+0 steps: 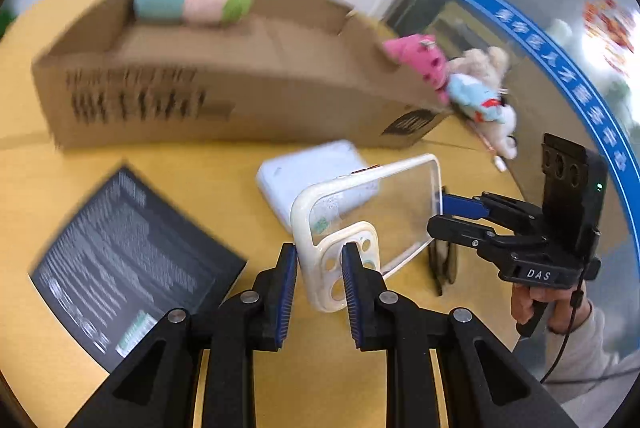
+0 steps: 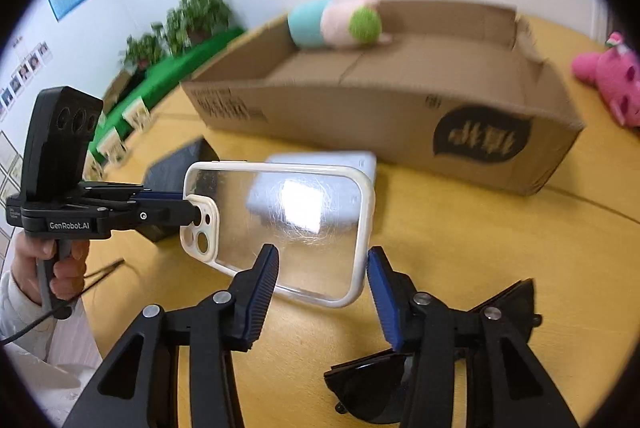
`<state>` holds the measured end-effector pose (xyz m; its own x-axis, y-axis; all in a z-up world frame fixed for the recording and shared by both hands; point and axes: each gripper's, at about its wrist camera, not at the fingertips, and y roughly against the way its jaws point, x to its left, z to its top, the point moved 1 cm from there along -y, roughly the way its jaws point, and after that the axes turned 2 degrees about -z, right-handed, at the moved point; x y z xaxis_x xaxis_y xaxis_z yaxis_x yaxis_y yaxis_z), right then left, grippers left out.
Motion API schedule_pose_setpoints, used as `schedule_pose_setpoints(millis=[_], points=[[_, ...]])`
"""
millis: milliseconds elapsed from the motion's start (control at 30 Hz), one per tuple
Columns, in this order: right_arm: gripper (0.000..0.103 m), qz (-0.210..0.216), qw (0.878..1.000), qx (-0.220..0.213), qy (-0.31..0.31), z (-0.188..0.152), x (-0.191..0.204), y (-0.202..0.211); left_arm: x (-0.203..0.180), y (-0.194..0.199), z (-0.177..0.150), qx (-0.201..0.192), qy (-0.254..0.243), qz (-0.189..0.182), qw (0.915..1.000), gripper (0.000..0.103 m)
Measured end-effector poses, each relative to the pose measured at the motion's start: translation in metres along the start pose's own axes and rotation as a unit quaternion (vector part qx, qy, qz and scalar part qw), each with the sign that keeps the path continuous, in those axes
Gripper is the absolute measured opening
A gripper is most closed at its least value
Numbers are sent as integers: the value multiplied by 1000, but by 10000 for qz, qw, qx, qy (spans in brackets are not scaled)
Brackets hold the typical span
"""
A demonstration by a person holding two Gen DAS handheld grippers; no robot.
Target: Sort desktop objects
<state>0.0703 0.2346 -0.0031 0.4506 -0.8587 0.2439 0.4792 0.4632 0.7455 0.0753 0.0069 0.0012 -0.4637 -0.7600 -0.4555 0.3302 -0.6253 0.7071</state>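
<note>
Yellow wooden tabletop: left gripper clamps clear cream-rimmed phone case, right gripper parted around it, cardboard box nearly empty.

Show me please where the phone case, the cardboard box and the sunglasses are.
phone case (image 2: 304, 220), right wrist view, on its clear back panel.
cardboard box (image 2: 360, 116), right wrist view, on its front wall.
sunglasses (image 2: 368, 384), right wrist view, on the dark lens.

Bright, even indoor light; glare whitens the clear phone case. The cardboard box is smeared by motion blur, and fisheye edges bend and darken.
</note>
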Motion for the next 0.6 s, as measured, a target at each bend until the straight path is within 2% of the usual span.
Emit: schedule_pose_setpoints(millis=[100, 200, 333, 433, 500, 600], points=[[46, 183, 9995, -243, 129, -7, 1, 14, -1, 15, -4, -71, -103, -339, 9993, 21], [46, 116, 9991, -219, 336, -14, 2, 15, -4, 16, -11, 20, -208, -582, 9981, 22], [46, 97, 9982, -369, 465, -16, 6, 17, -7, 13, -20, 87, -305, -466, 9984, 23], [46, 298, 9975, -368, 527, -14, 9, 20, -5, 20, -21, -8, -345, -410, 9986, 24], [46, 490, 9956, -468, 651, -16, 12, 26, -3, 30, -23, -116, -421, -454, 9980, 26], [46, 563, 9922, -687, 873, -16, 20, 31, -6, 40, -26, -230, -634, -561, 9961, 30]])
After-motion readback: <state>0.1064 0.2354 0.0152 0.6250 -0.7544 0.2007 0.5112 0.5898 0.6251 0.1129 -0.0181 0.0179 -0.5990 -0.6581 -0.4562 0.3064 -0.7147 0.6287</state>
